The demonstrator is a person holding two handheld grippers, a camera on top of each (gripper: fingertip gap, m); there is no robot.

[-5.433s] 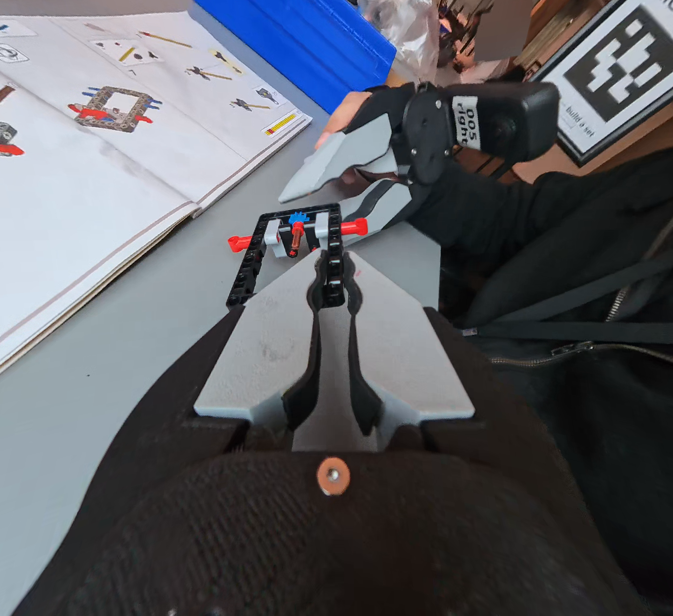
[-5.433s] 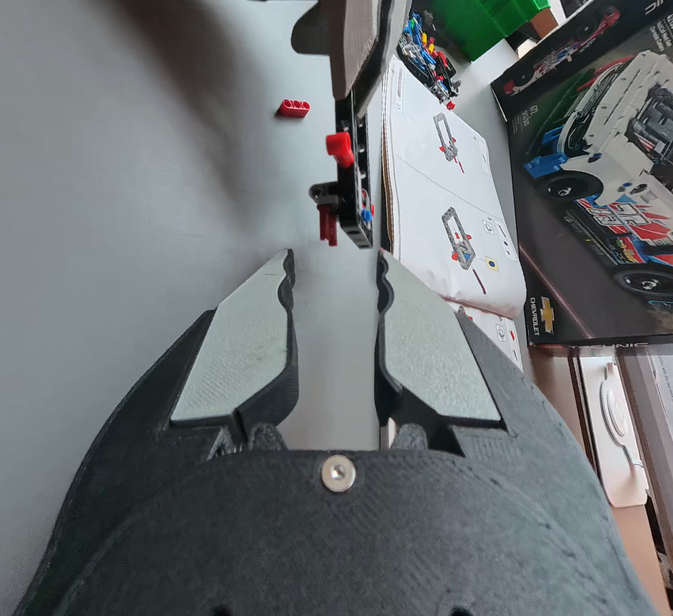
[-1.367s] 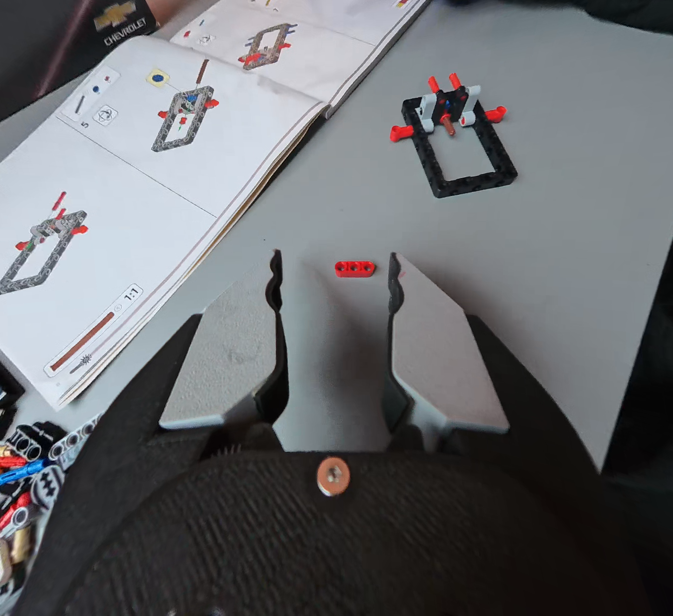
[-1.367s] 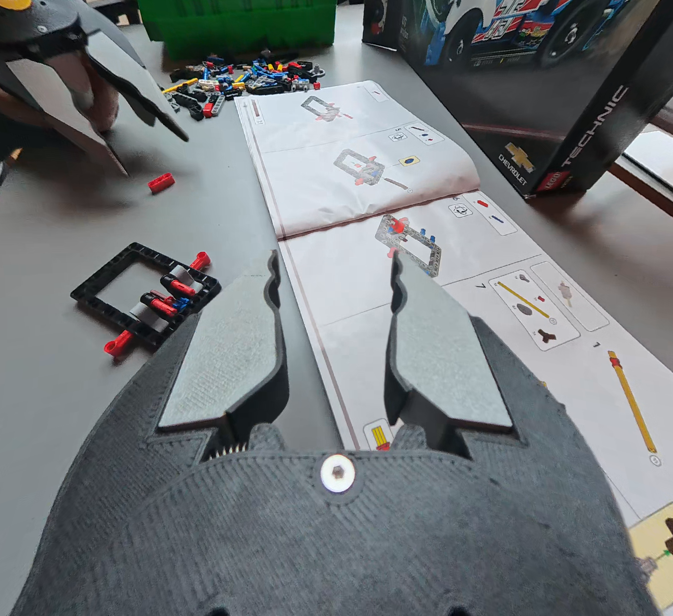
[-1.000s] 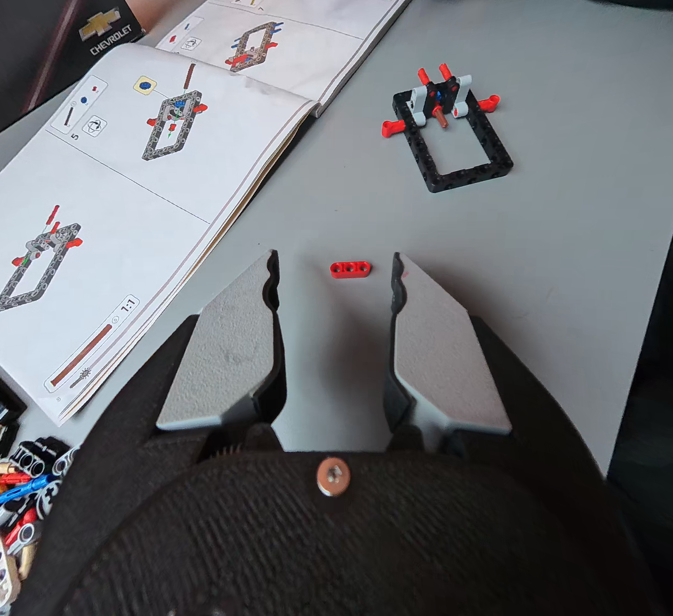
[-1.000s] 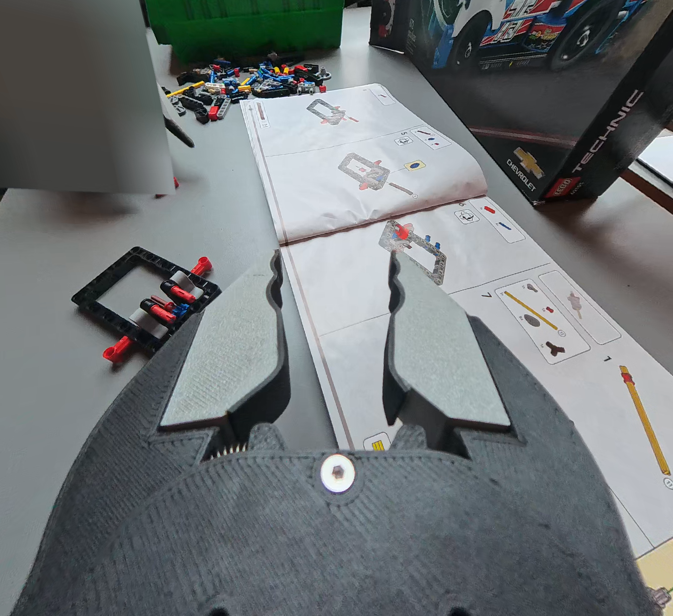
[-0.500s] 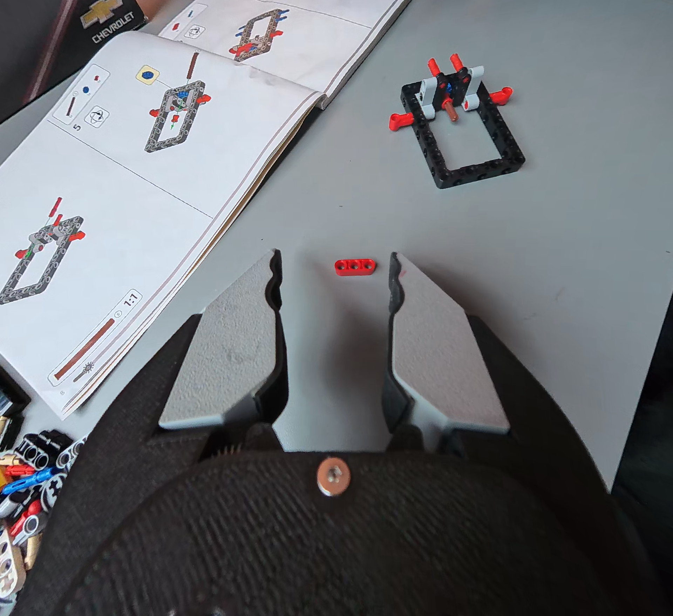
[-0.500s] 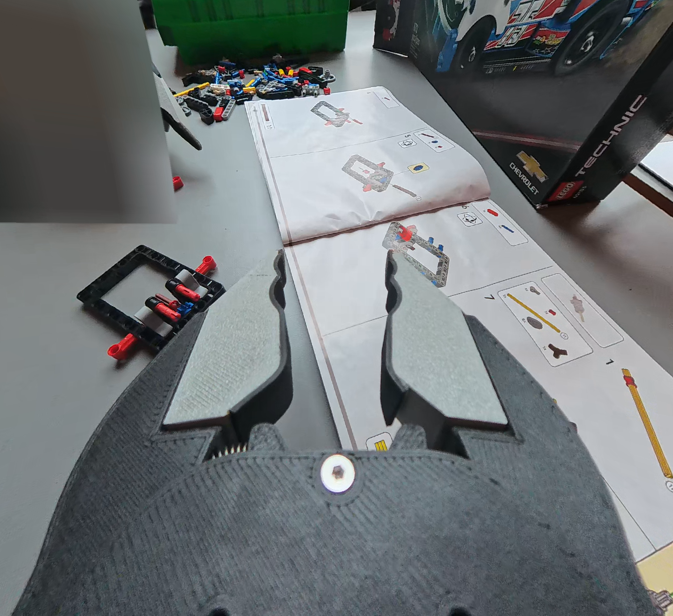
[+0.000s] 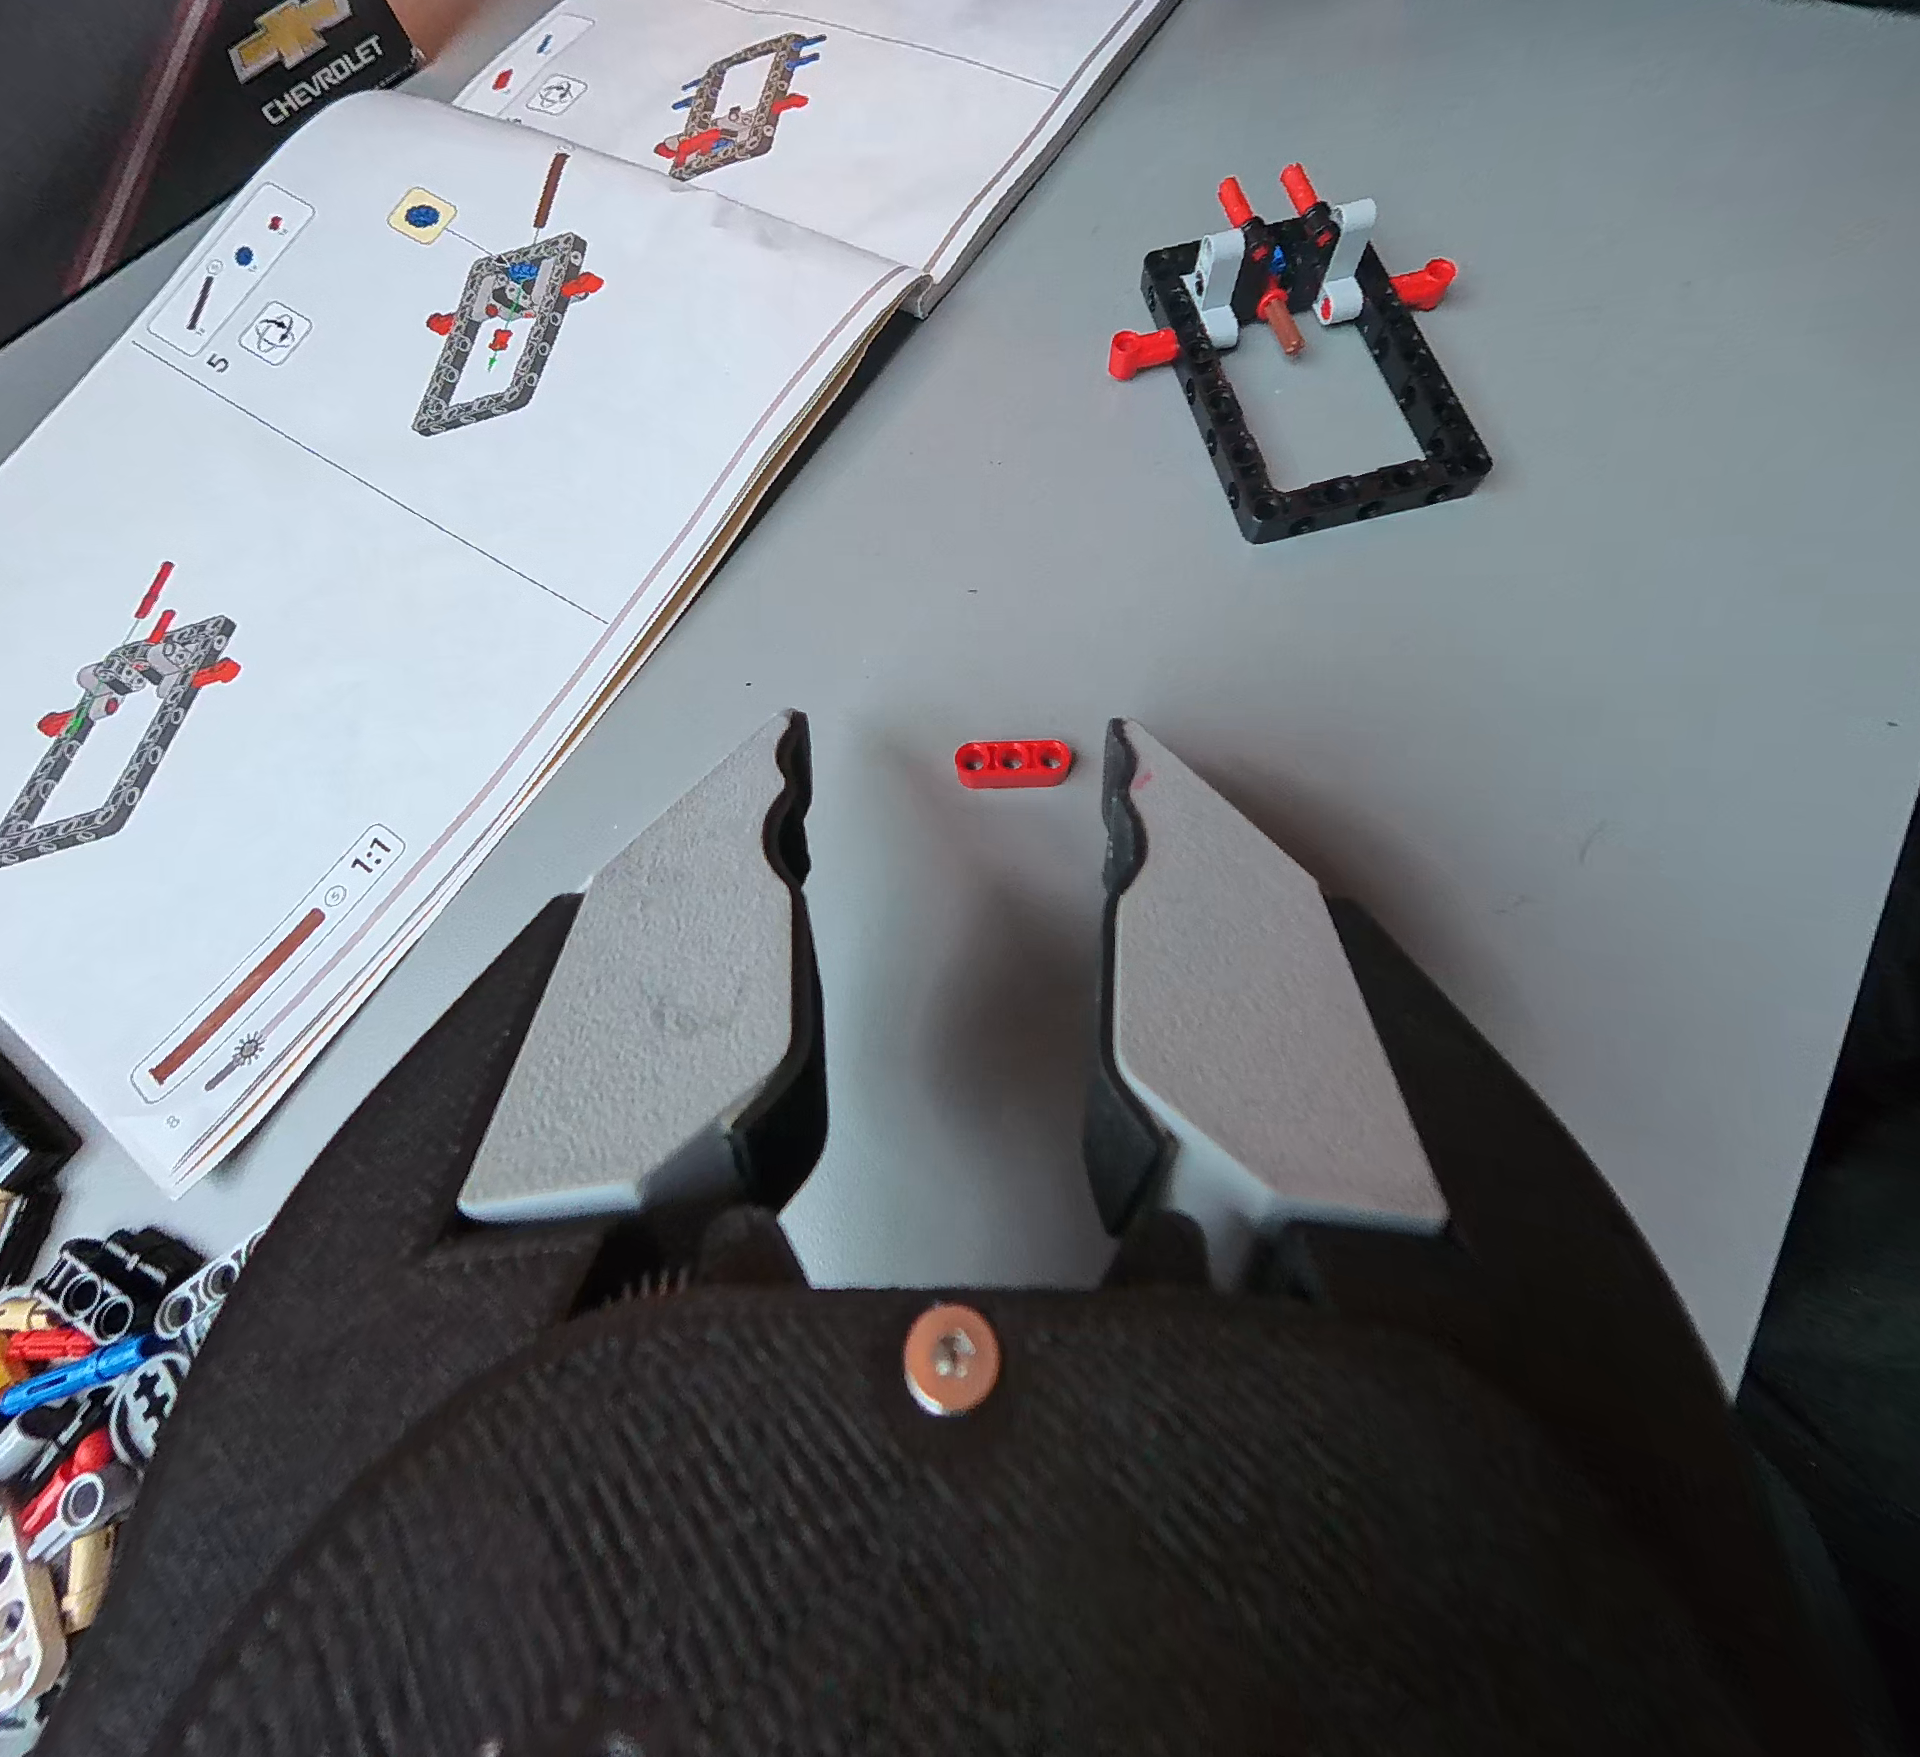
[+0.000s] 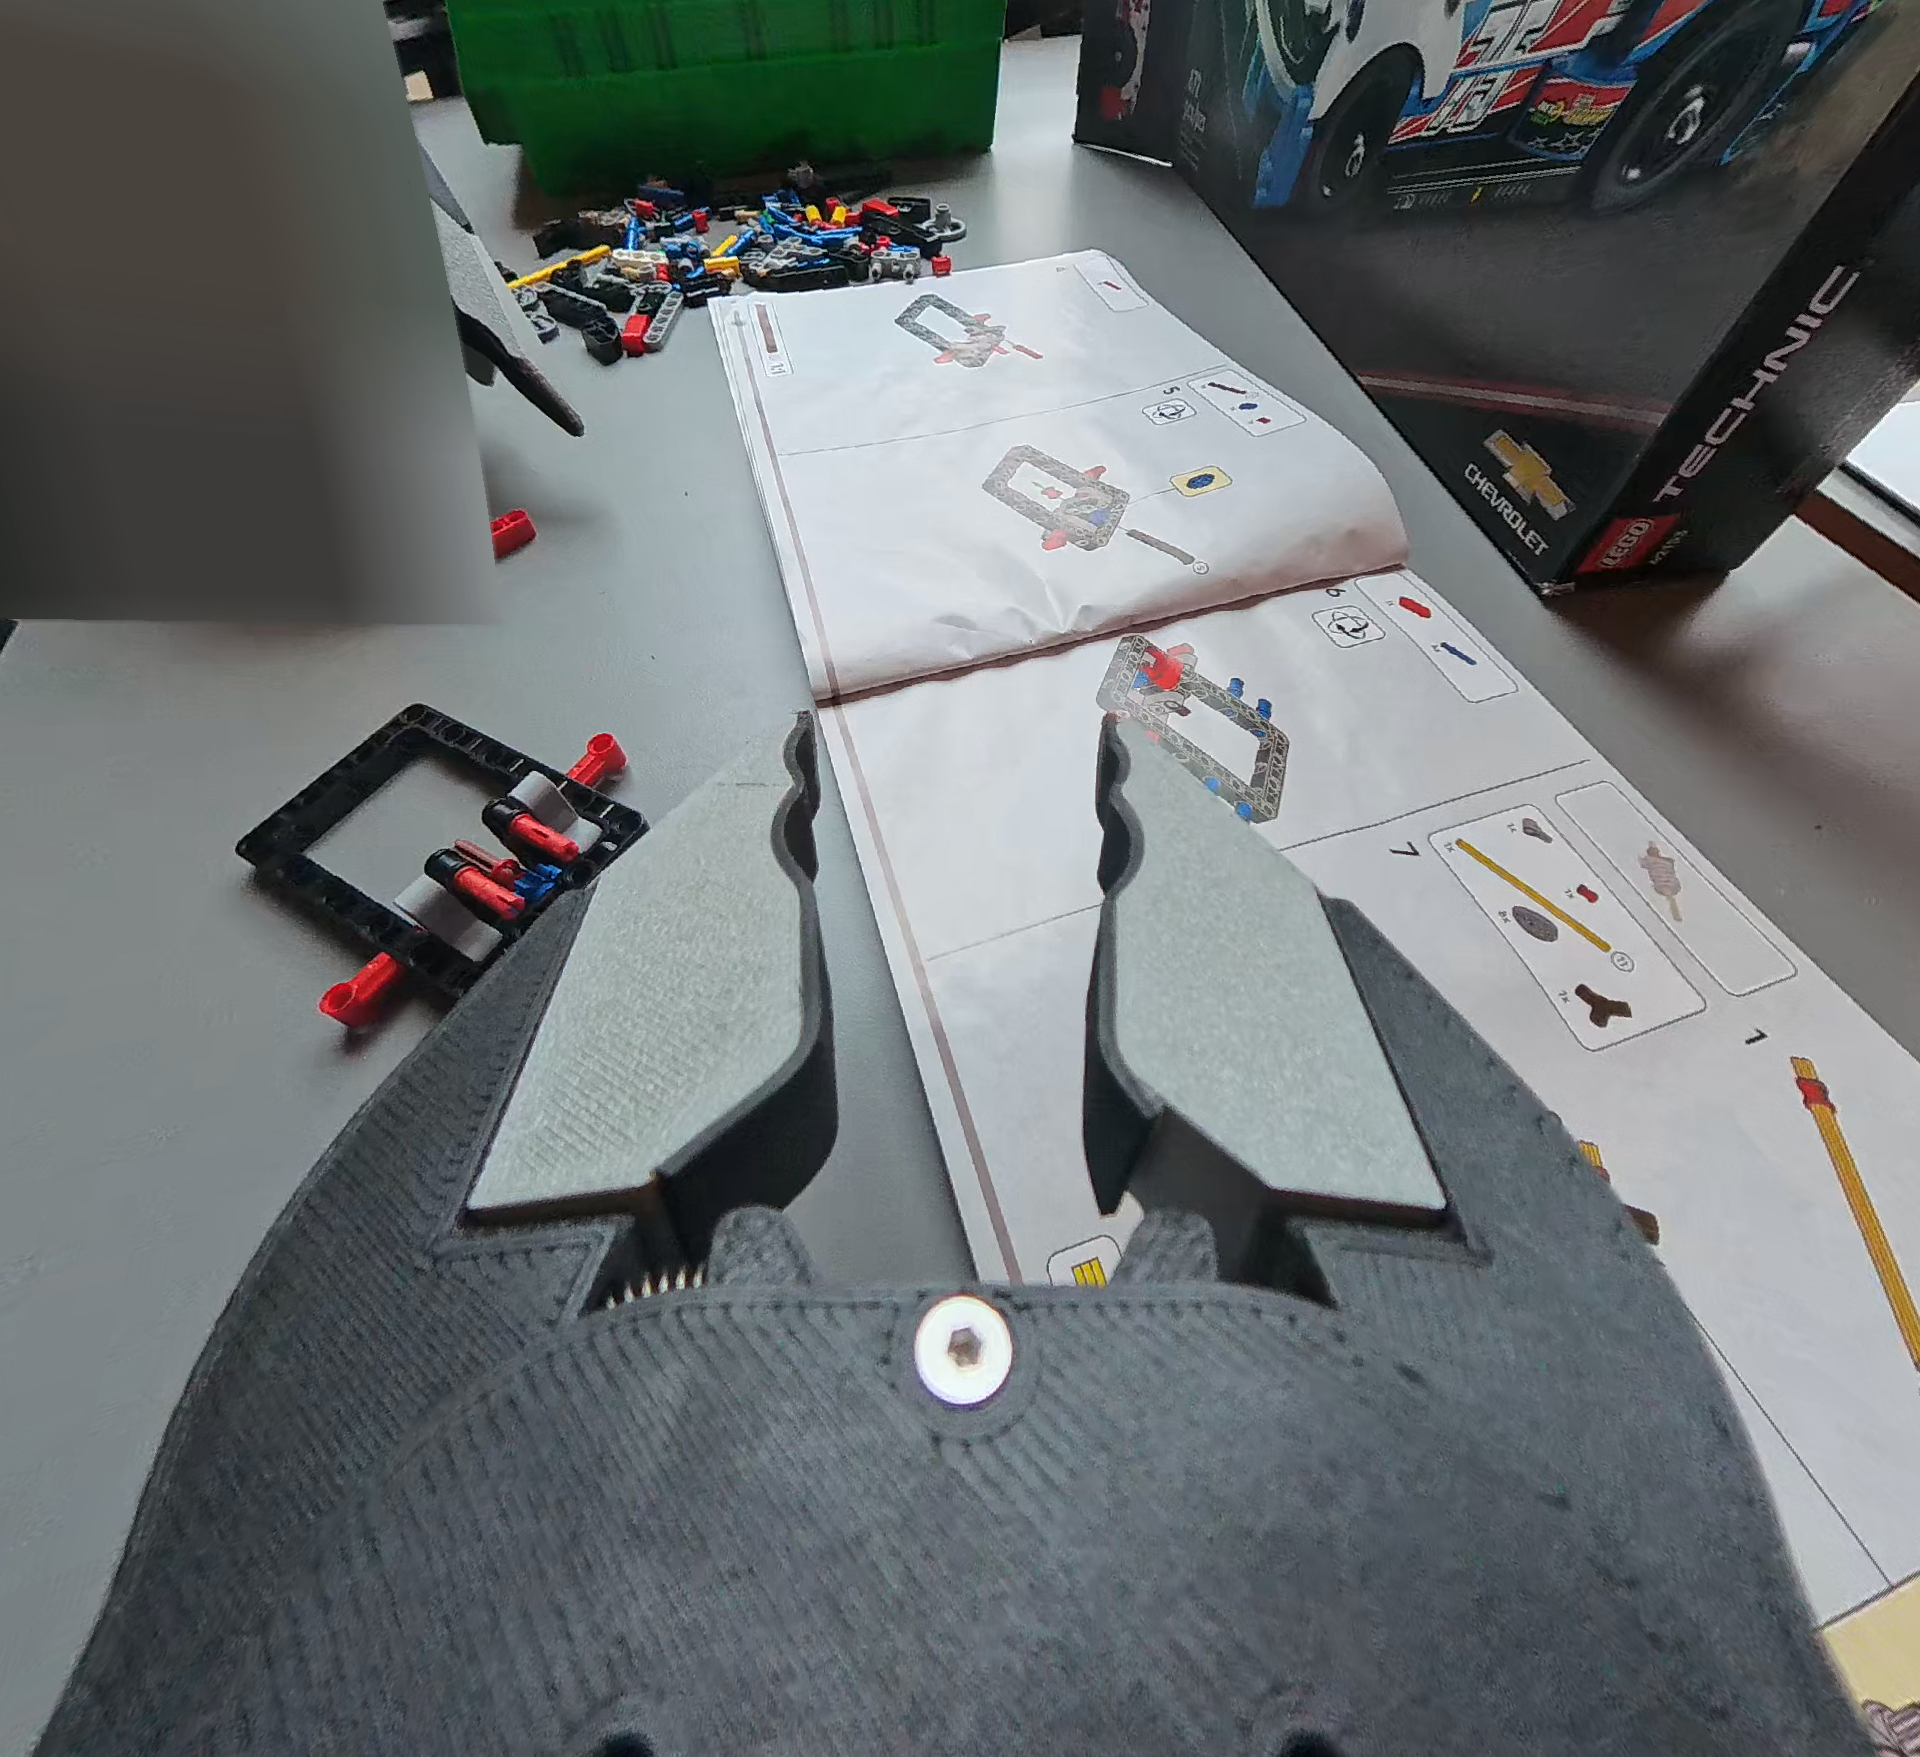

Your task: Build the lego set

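Three holes run along the small red beam (image 9: 1013,763), which lies flat on the grey counter (image 9: 1558,824) just ahead of my left gripper (image 9: 954,746), between its spread jaws and nearer the right tip, long axis crosswise to them. I judge closing would catch it by its rounded ends. My right gripper (image 10: 954,751), jaws also spread and empty, hangs over the paper instruction booklet (image 10: 1039,512), beside the black studless frame (image 10: 436,850). Smooth hard plastic may slip.
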